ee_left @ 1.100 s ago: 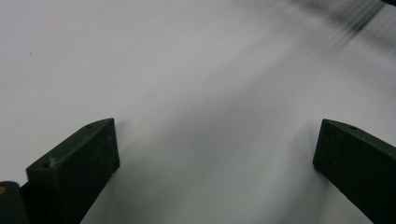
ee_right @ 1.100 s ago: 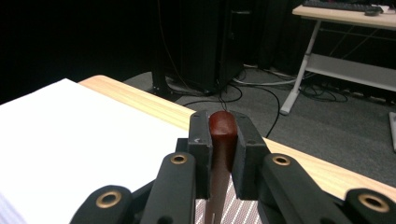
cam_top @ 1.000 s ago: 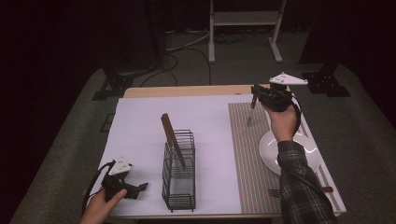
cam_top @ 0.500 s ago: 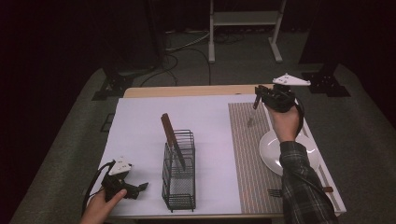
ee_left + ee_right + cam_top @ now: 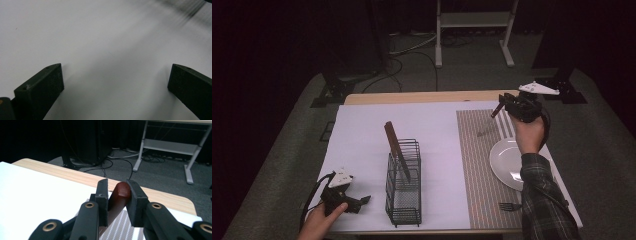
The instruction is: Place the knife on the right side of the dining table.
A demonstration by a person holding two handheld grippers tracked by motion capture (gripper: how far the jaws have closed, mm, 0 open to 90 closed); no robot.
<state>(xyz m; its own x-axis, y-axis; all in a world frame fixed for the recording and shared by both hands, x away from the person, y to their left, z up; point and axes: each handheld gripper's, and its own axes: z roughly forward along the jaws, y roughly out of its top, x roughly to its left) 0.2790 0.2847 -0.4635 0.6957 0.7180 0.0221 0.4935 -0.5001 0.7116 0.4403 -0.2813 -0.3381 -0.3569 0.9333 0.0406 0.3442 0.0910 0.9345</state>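
Observation:
My right gripper (image 5: 501, 106) is raised over the far end of the striped mat (image 5: 477, 170). A brown-handled utensil (image 5: 487, 127) slants down from it, metal tip at the mat. In the right gripper view the handle end (image 5: 121, 190) stands between the pads of that gripper (image 5: 117, 187). Both pads still touch it, though the jaws have just been opening. My left gripper (image 5: 362, 200) rests open on the white table cover near the front left; nothing lies between its jaws (image 5: 115, 75). A brown-handled knife (image 5: 393, 140) stands tilted in the black wire rack (image 5: 404, 200).
A white plate (image 5: 507, 162) lies on the right side of the mat, partly under the person's right forearm. A fork (image 5: 509, 206) lies at the mat's near end. Beyond the table's wooden far edge (image 5: 75, 173) are cables and a metal stand.
The right gripper has moved a little to the right with the utensil. The left gripper has stayed where it was.

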